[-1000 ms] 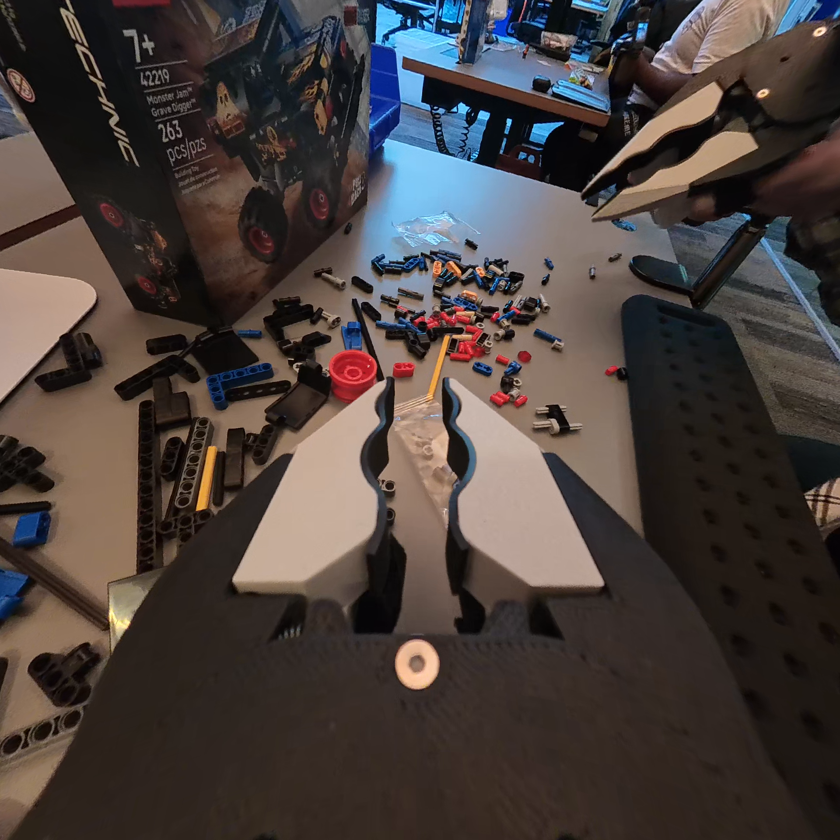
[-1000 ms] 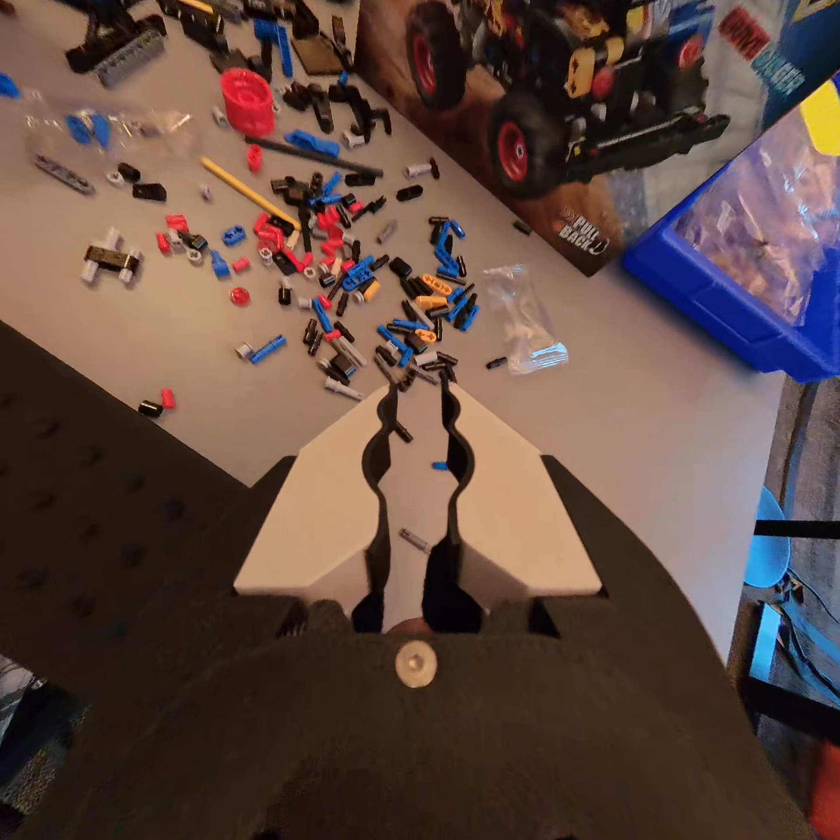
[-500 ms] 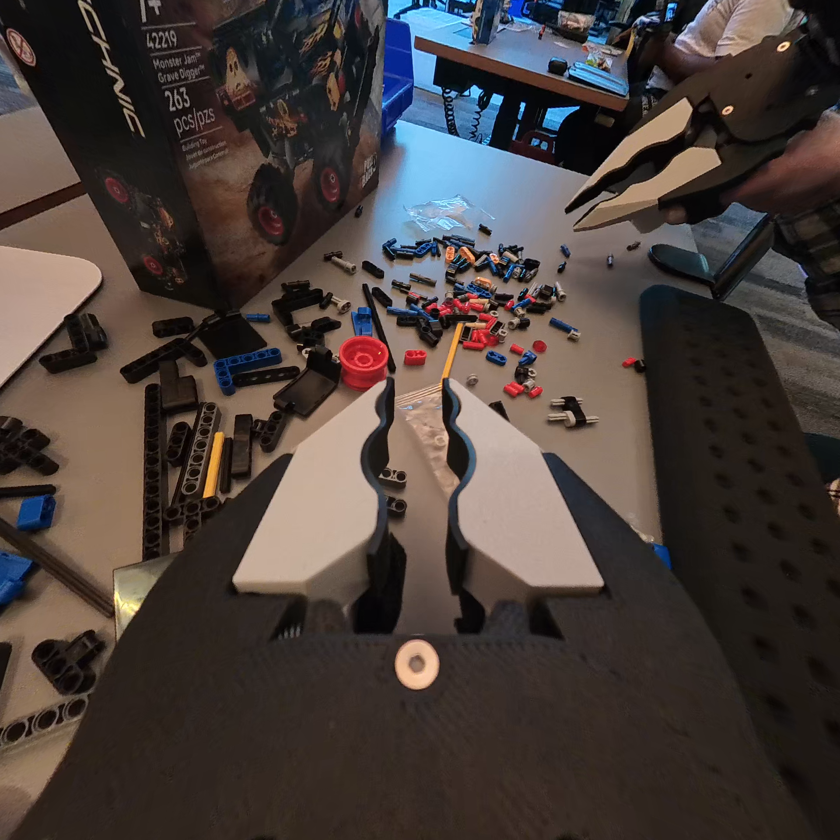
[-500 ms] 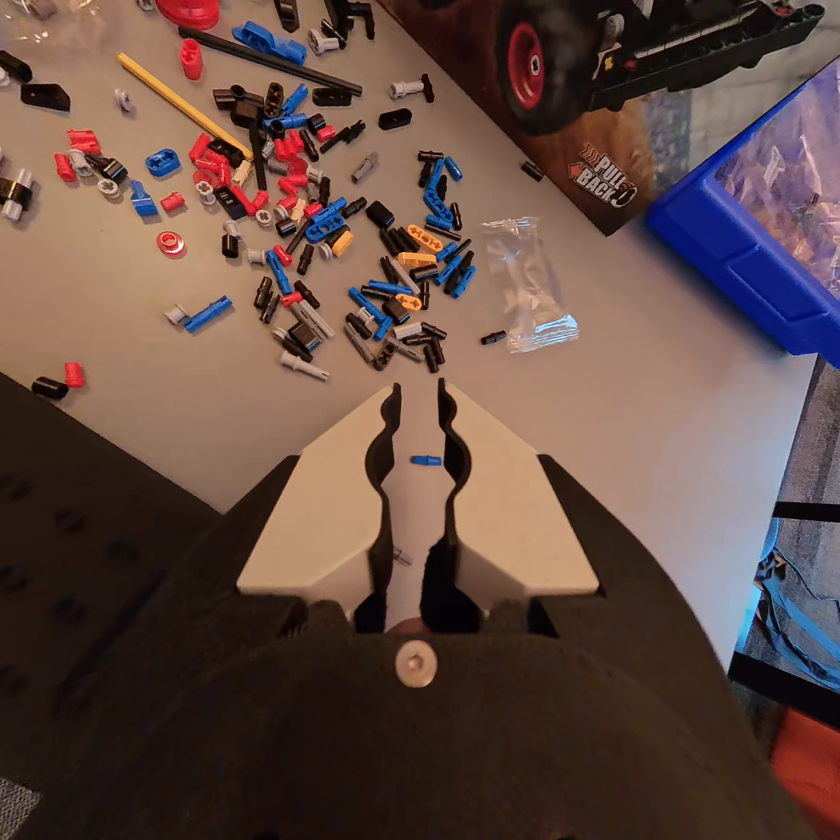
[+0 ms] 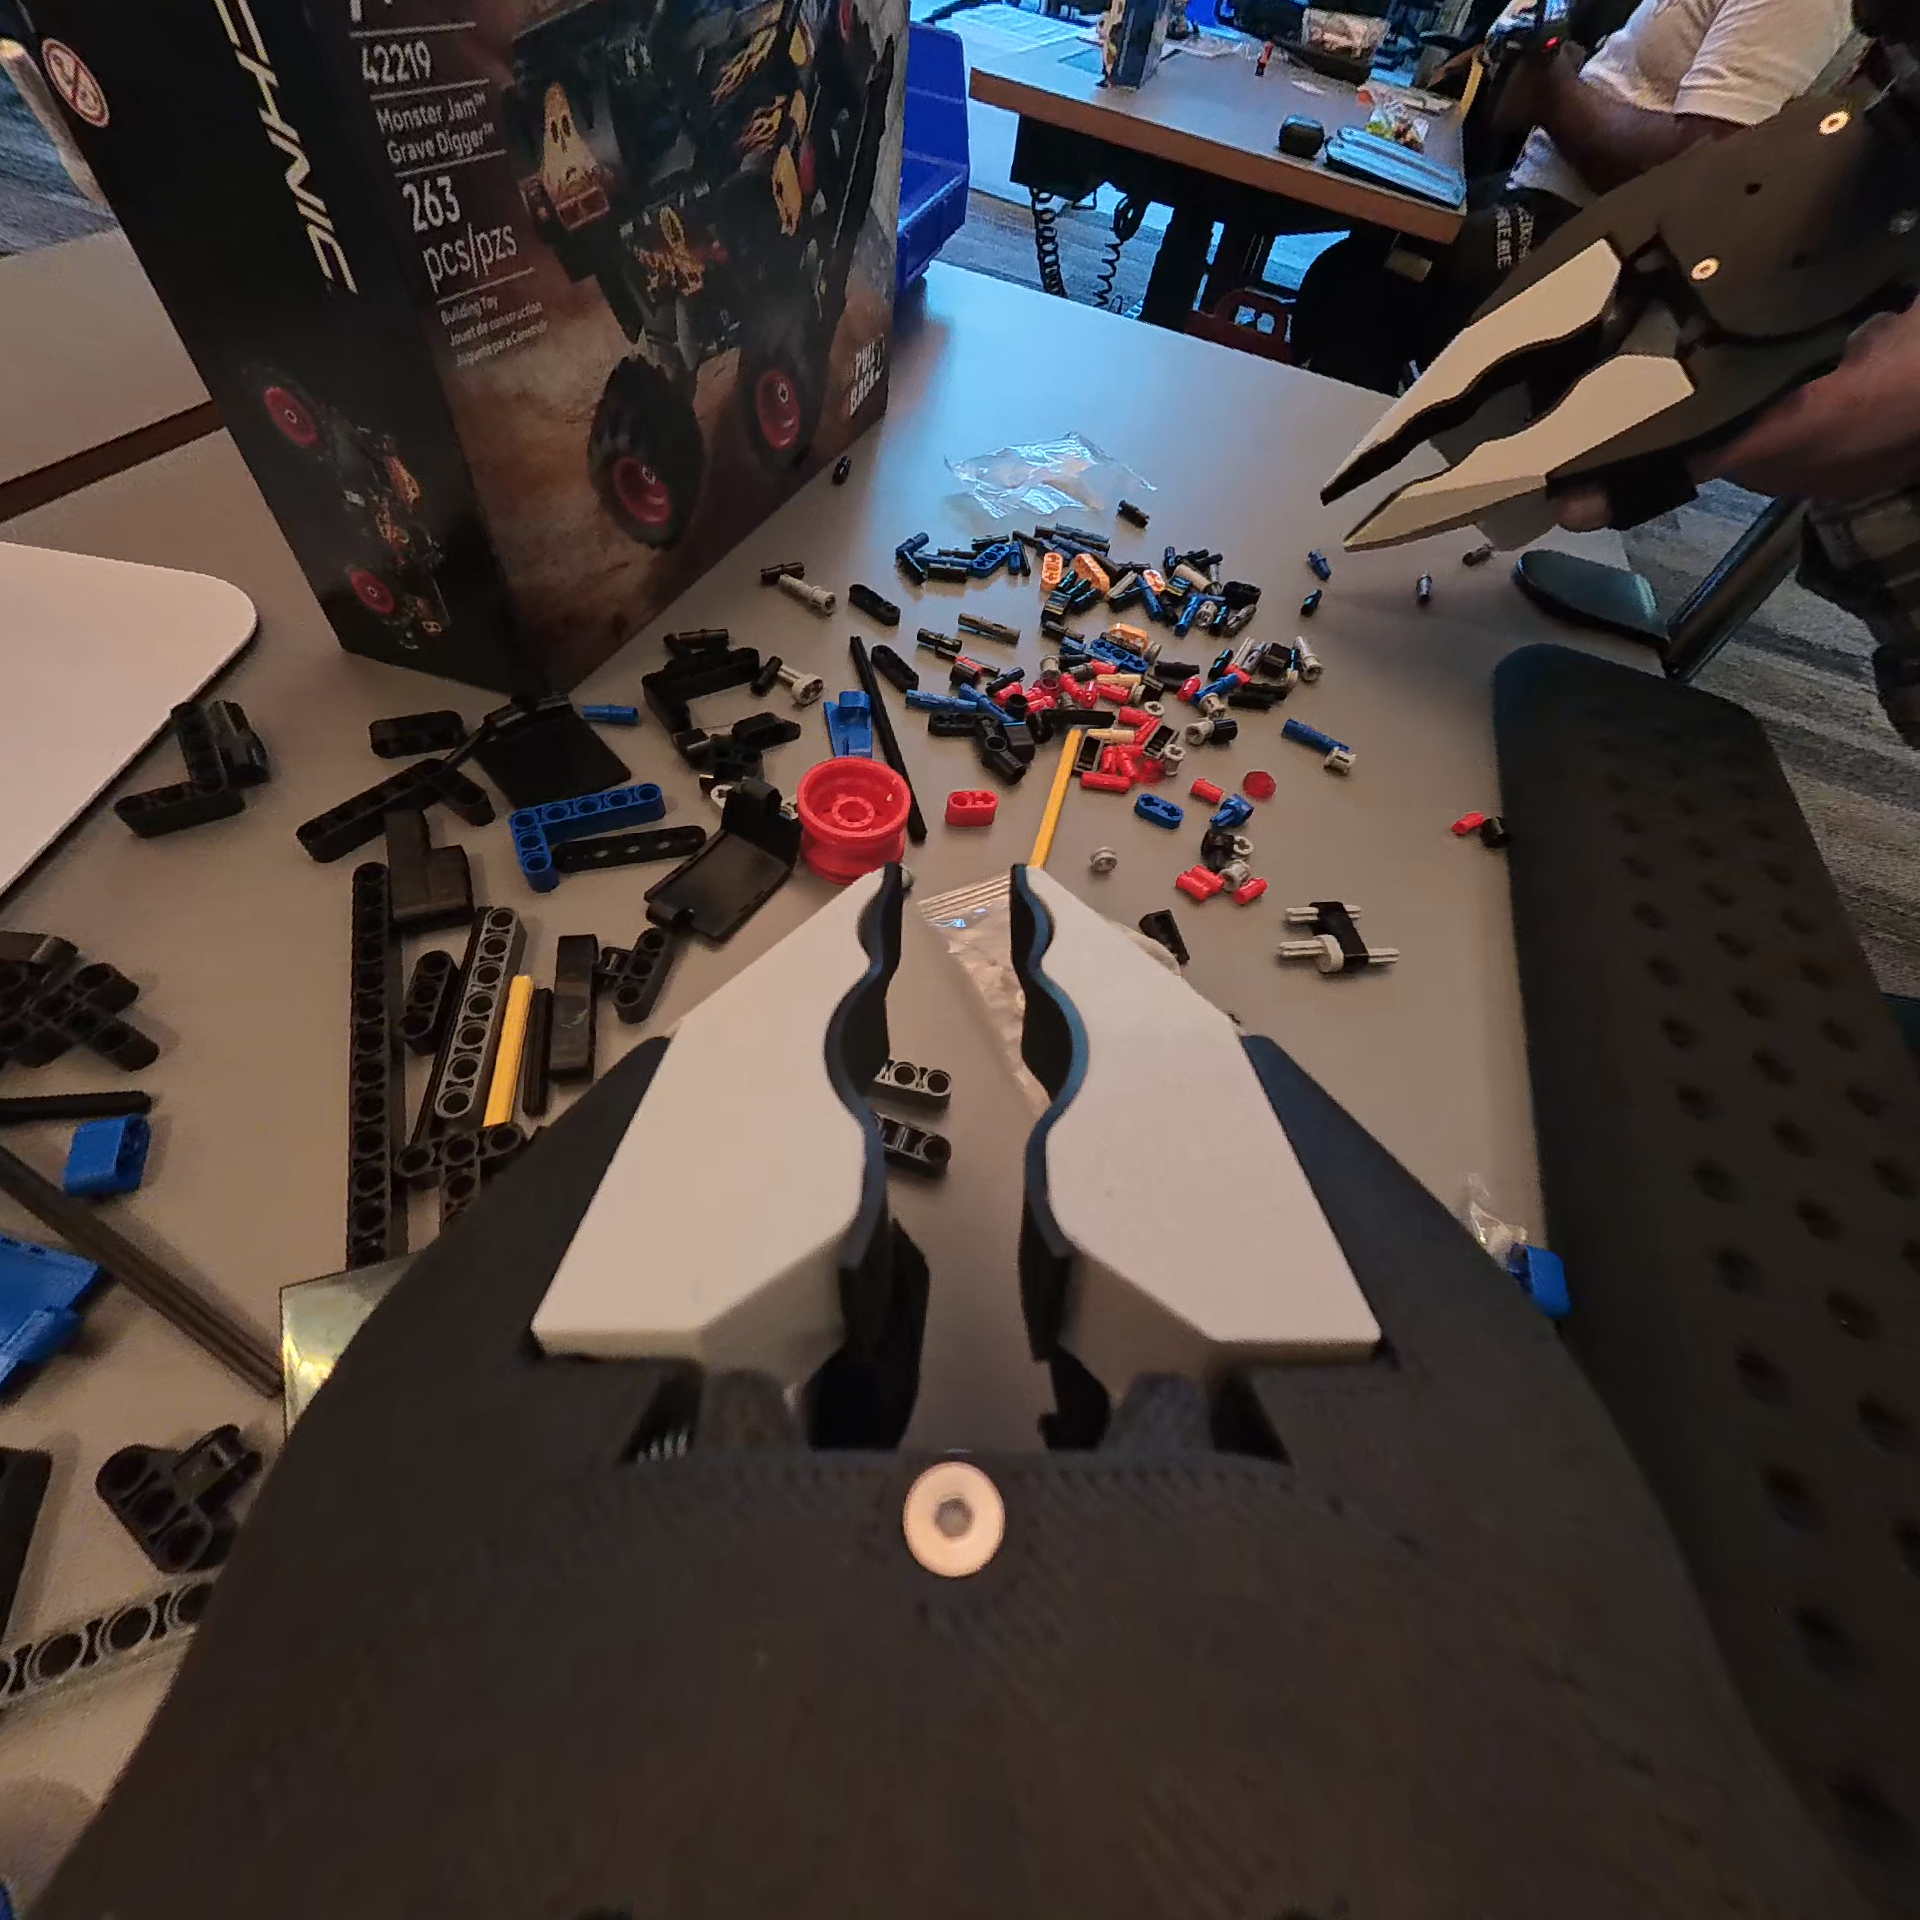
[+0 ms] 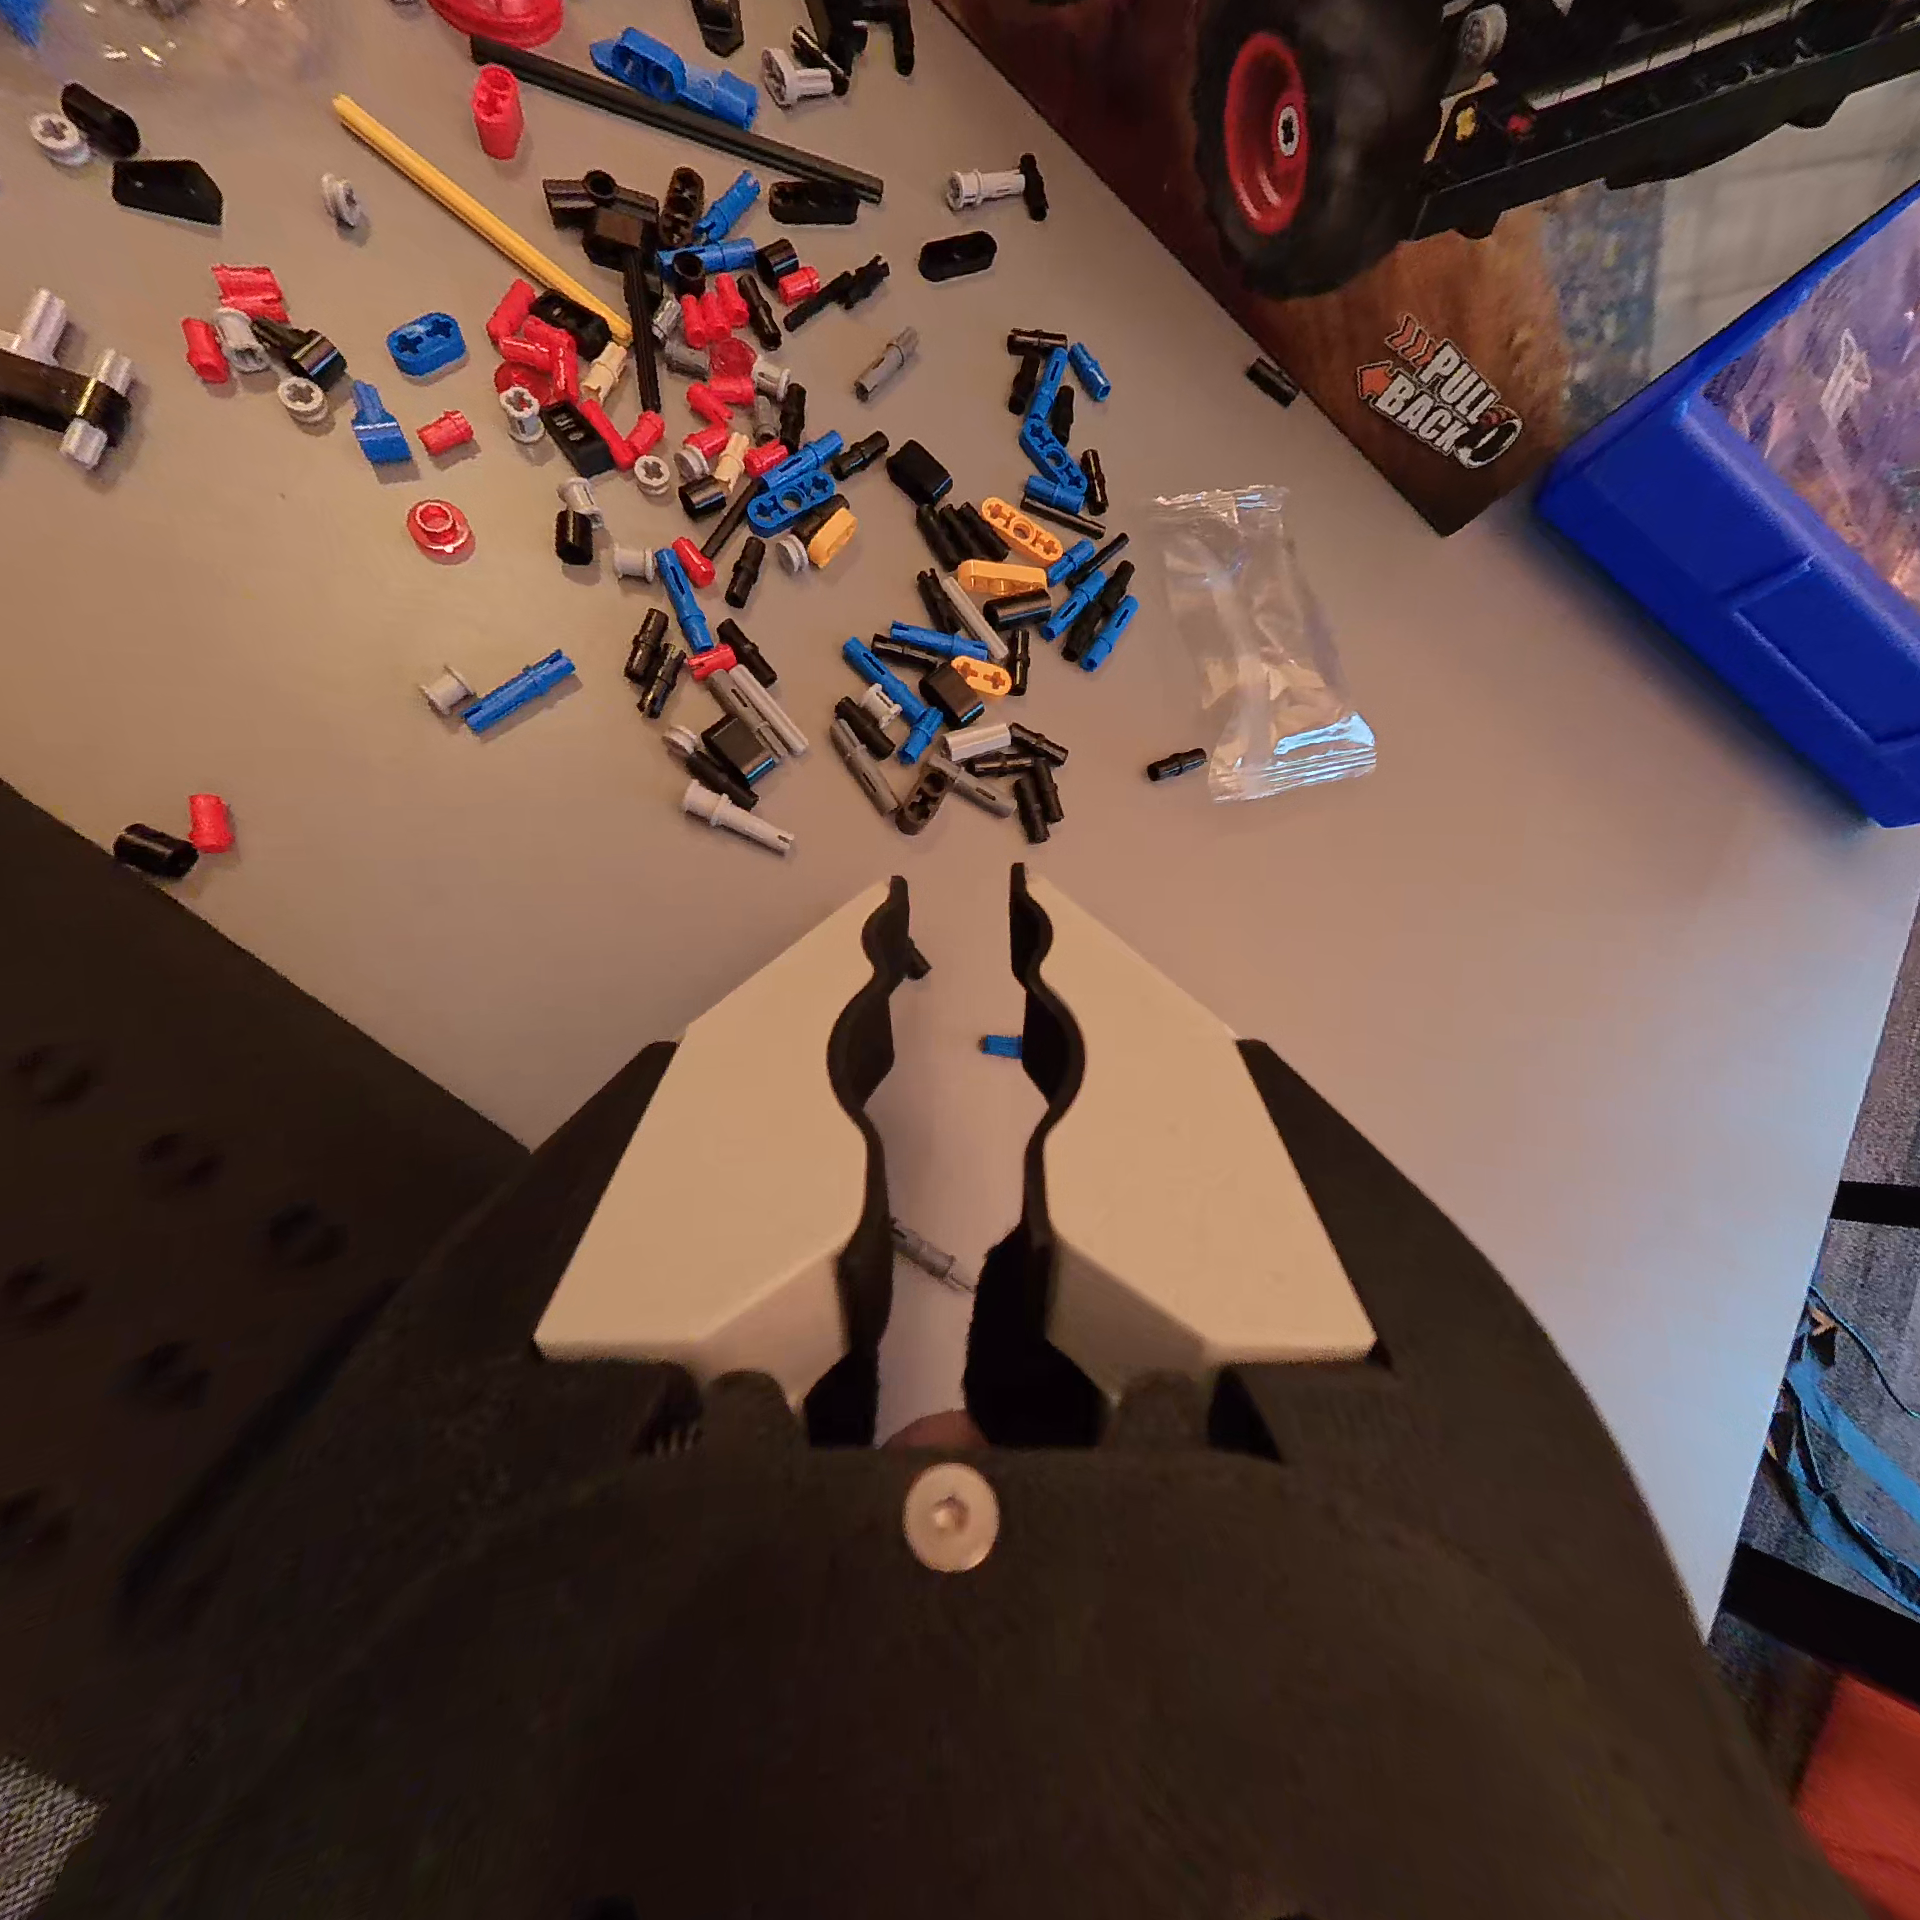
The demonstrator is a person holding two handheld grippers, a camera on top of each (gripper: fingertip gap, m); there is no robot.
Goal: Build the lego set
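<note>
1. Compared with a second ago, the right gripper [image 6: 956, 878] is dropping lower and pulling back toward the near edge of the tabletop [image 6: 1507, 1039], so the pile of small pins and connectors [image 6: 831, 540] is now sitting just ahead of its tips rather than under them.
2. Meanwhile the left gripper [image 5: 951, 883] is drawing back too, uncovering two short black beams [image 5: 912, 1117] between its fingers.
3. Both grippers are standing partly open with a narrow gap, and neither is holding anything; a small blue pin [image 6: 1000, 1044] and a grey pin [image 6: 930, 1259] are lying on the tabletop in the right one's gap, unclamped.
4. The lego parts are lying loose across the middle of the tabletop: a red wheel hub [image 5: 852, 816], a yellow axle [image 5: 1055, 805], long black beams [image 5: 369, 1049] toward the left edge, and the set's box [image 5: 499, 312] standing at the far side.
5. Judging by this, nothing is assembled yet; the right gripper seems to be choosing a pin, probably the blue one, which will need a fine pinch.
</note>
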